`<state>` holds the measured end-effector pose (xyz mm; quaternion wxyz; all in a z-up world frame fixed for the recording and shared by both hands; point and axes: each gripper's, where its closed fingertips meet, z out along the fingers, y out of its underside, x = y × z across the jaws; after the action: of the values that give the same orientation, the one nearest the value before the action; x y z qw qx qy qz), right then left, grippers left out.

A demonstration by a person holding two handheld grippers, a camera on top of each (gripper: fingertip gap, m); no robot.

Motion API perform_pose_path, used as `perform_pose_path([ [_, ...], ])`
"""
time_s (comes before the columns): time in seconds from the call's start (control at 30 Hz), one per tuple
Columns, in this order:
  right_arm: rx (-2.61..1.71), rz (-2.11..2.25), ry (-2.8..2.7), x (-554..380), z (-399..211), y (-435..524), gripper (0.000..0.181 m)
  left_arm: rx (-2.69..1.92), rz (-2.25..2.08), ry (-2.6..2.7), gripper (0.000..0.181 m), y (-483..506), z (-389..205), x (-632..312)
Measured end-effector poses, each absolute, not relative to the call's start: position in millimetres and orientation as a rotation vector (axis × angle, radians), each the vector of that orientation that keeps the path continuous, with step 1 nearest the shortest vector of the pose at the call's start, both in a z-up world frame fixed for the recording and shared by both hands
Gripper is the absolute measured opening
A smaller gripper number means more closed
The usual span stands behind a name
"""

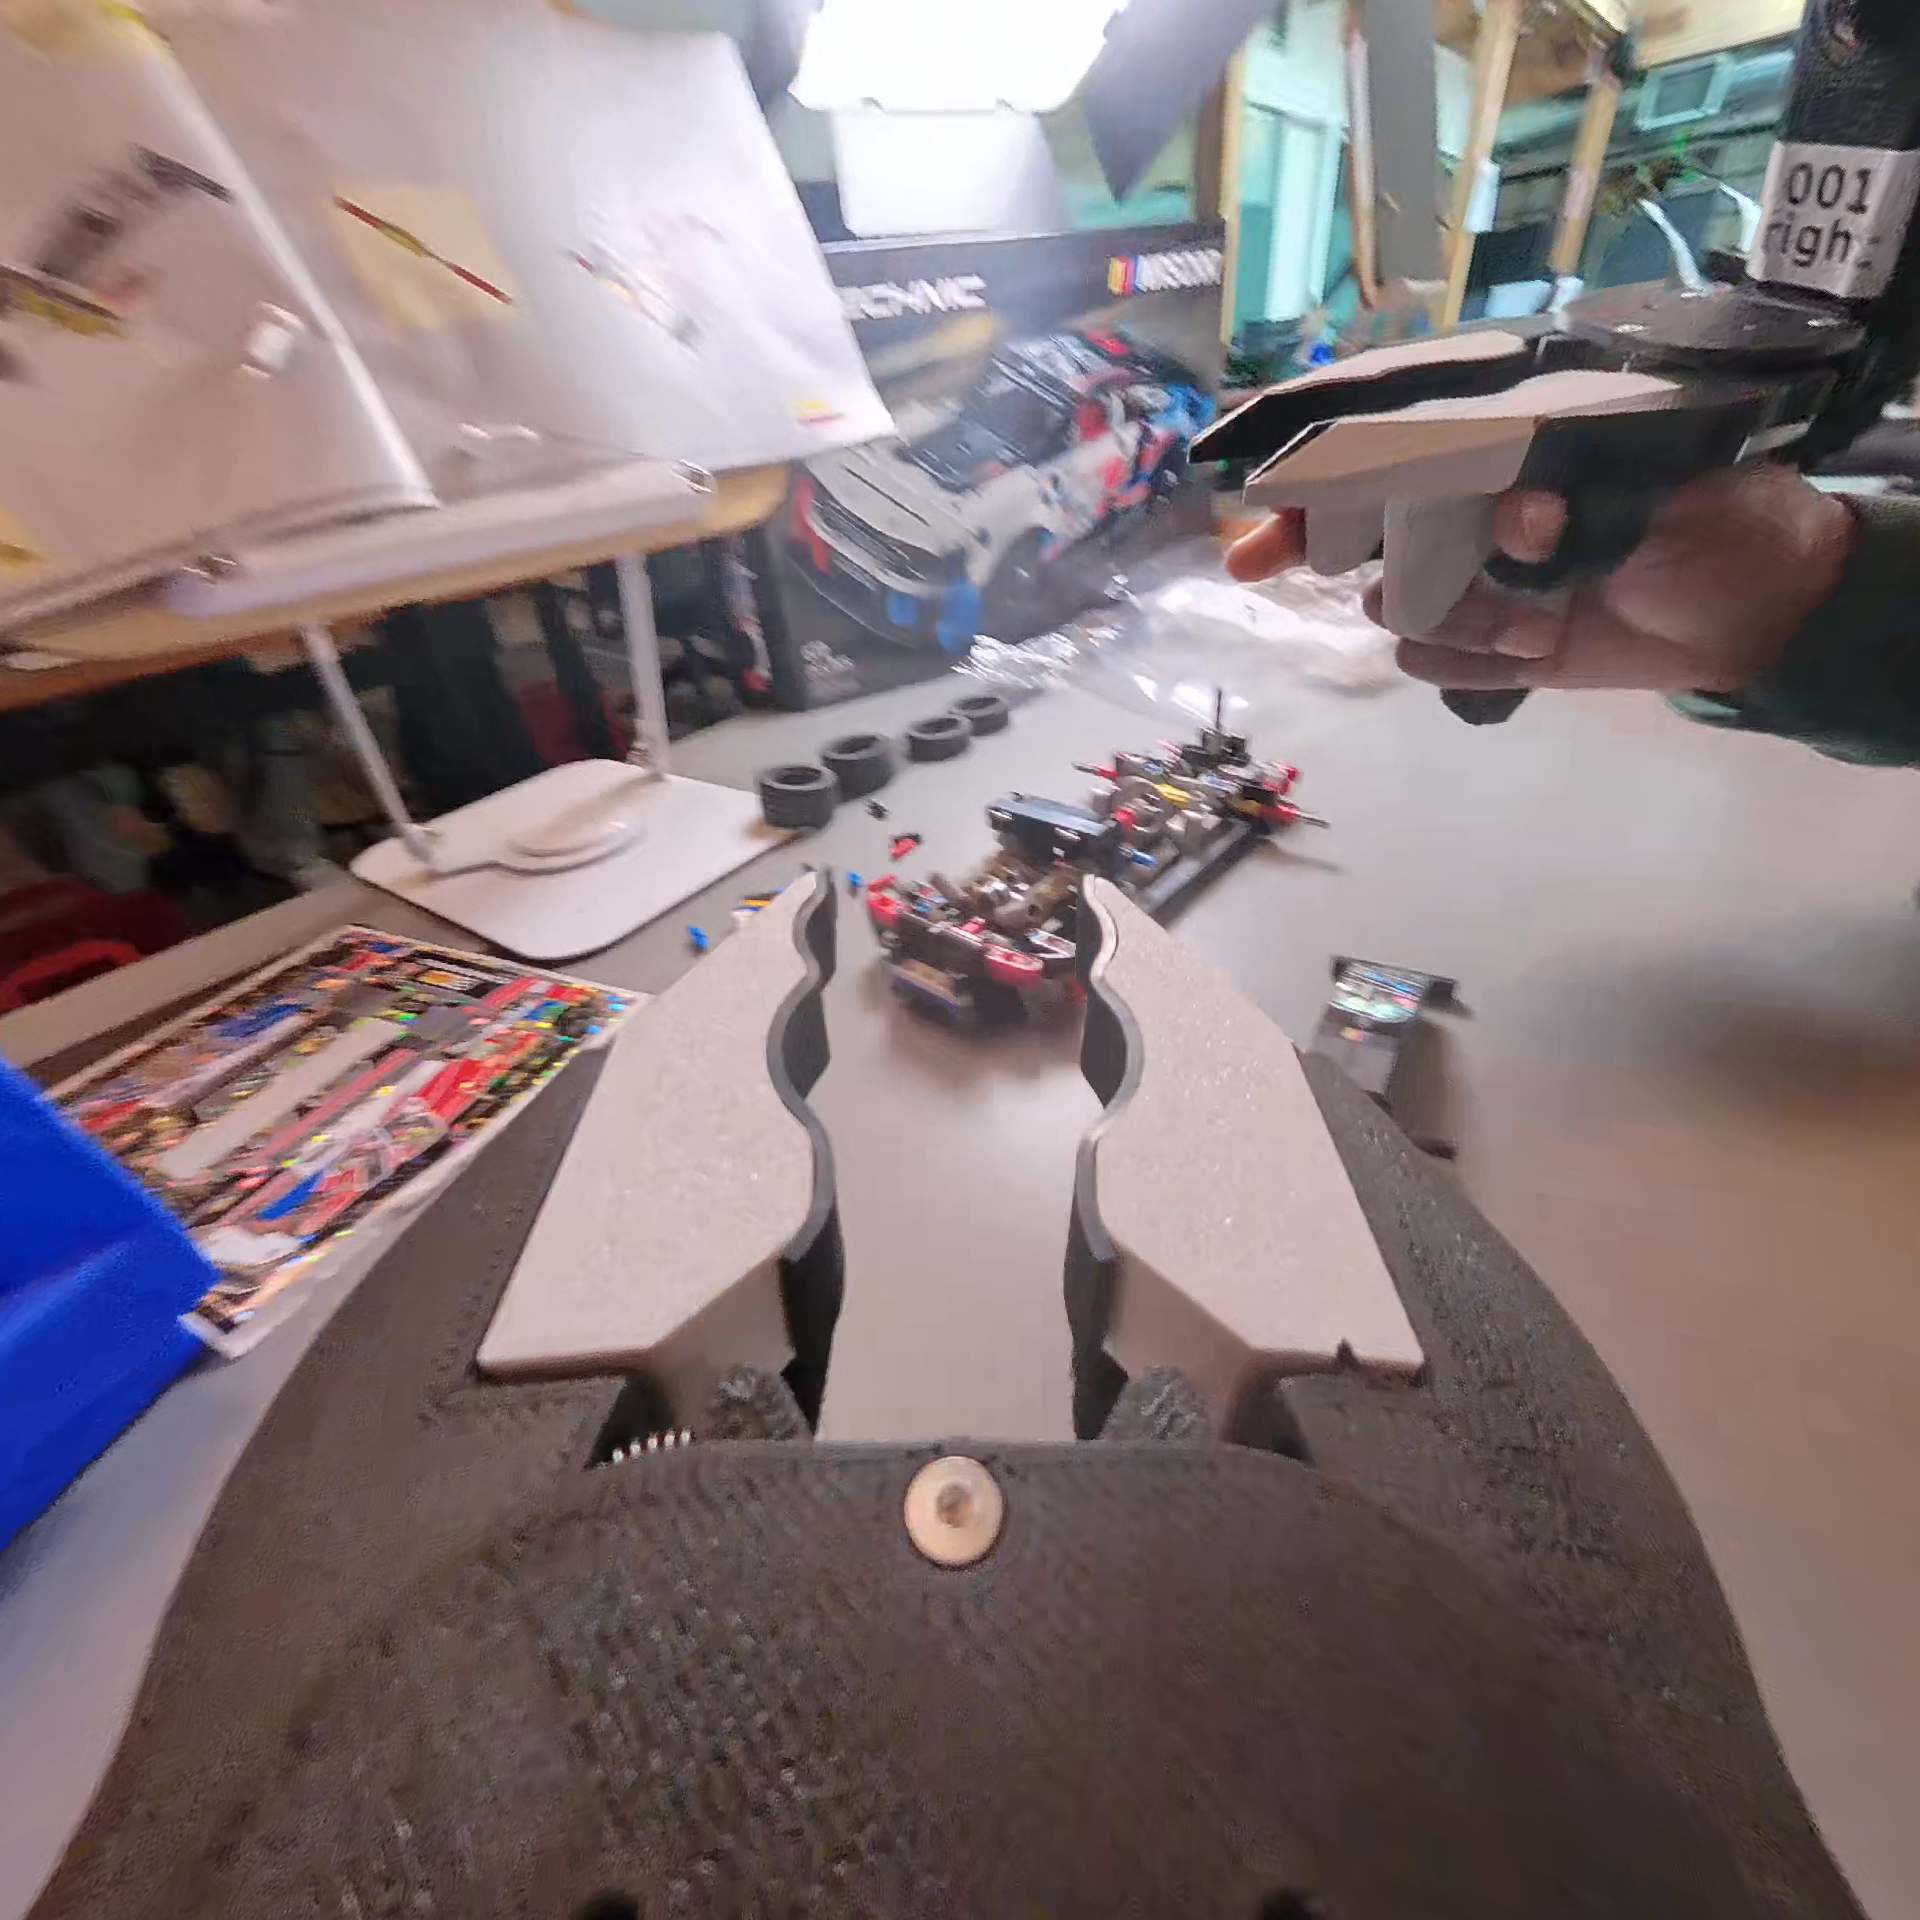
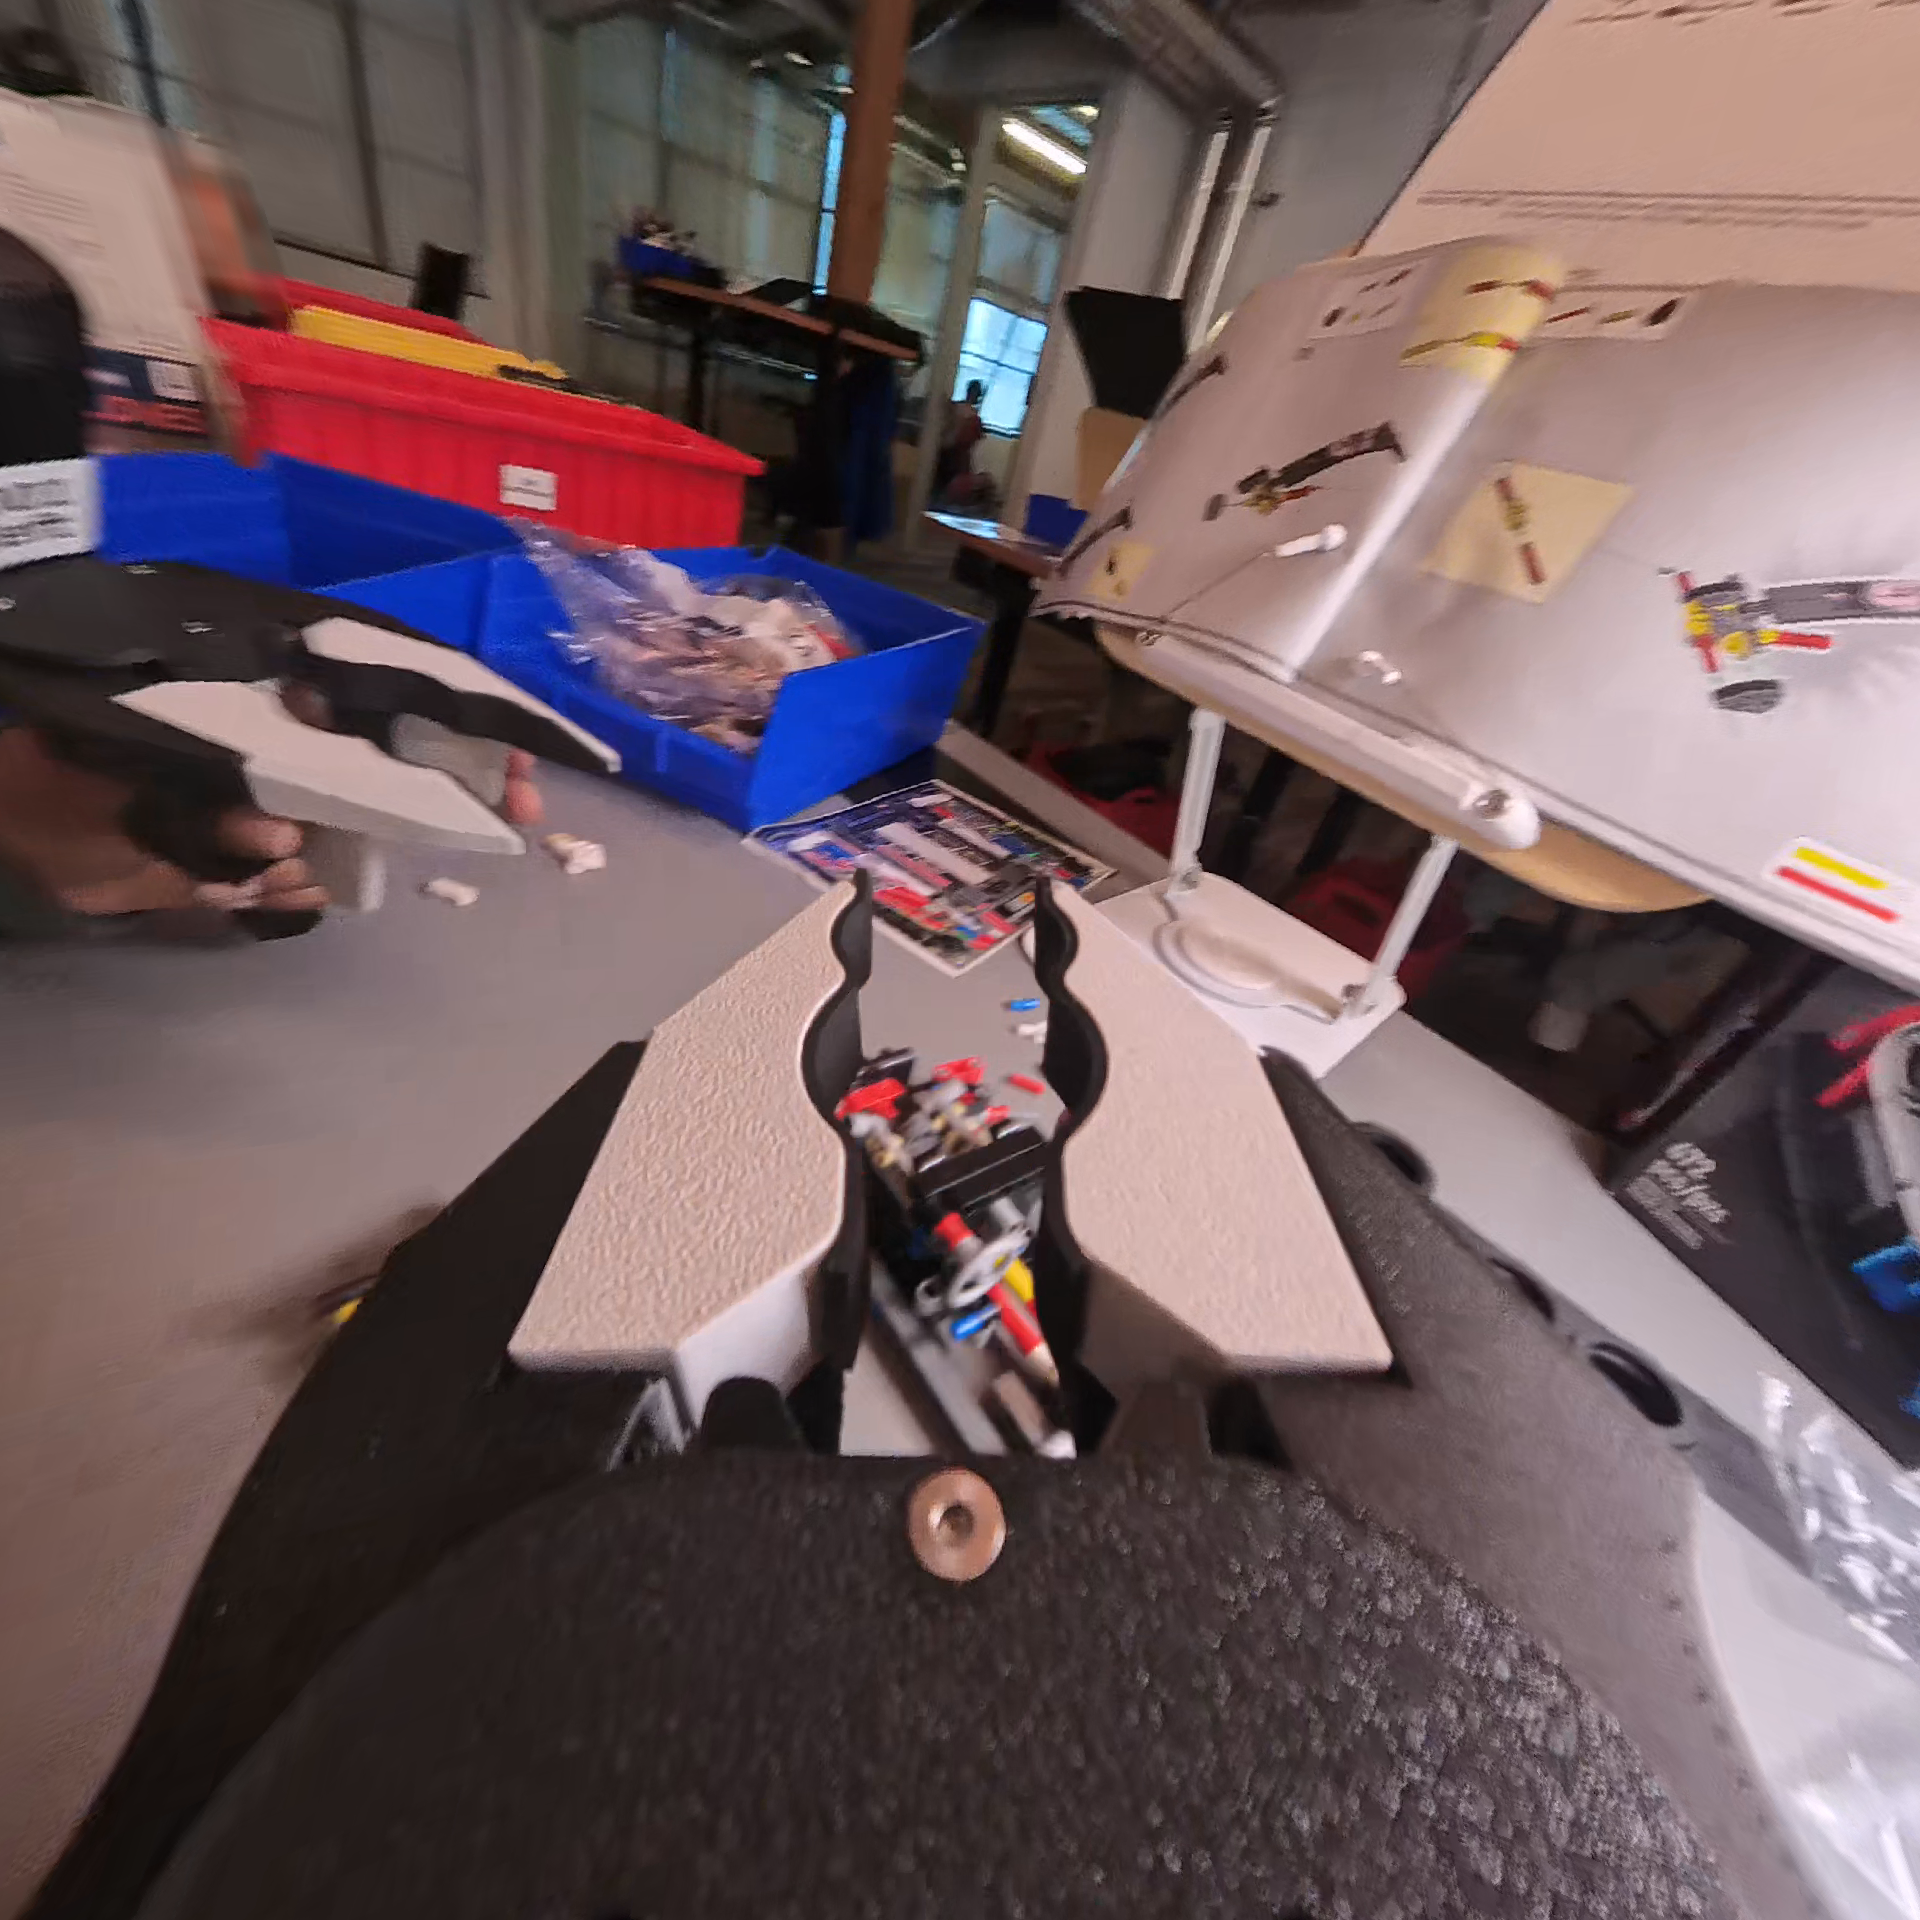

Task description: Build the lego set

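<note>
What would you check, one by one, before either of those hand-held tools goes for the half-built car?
1. Left tool open and empty: ok.
2. Right tool open, above the car frame, not gripping: ok.
3. Car frame resting flat on the table: ok.
4. Four tyres in a row, out of the way: ok.
5. Instruction booklet open on its stand: ok.
6. Which loose piece comes next: cannot tell.

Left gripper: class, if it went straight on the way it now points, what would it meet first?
Probably the partly built lego car chassis, which lies on the grey table just beyond the open left gripper. Depth is unclear, so it might pass above it.
</note>
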<state>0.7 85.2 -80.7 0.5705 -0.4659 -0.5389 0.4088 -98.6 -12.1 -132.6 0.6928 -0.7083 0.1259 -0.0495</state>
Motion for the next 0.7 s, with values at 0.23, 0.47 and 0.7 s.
perform_pose_path([
  [0.23,-1.044,0.894,-1.061,-81.2,-2.0,146.7,0.007,-1.543,0.009,0.169,0.029,-14.6,-122.1,-123.9],
  [0.47,-1.032,0.78,-1.032,-182.4,61.5,228.8,0.0,-1.572,-0.033,0.152,0.018,-11.3,-127.8,-125.1],
  [0.7,-1.135,0.61,-1.07,-245.9,79.3,297.6,0.0,-1.571,-0.098,0.13,0.015,-10.0,-127.0,-125.2],
])
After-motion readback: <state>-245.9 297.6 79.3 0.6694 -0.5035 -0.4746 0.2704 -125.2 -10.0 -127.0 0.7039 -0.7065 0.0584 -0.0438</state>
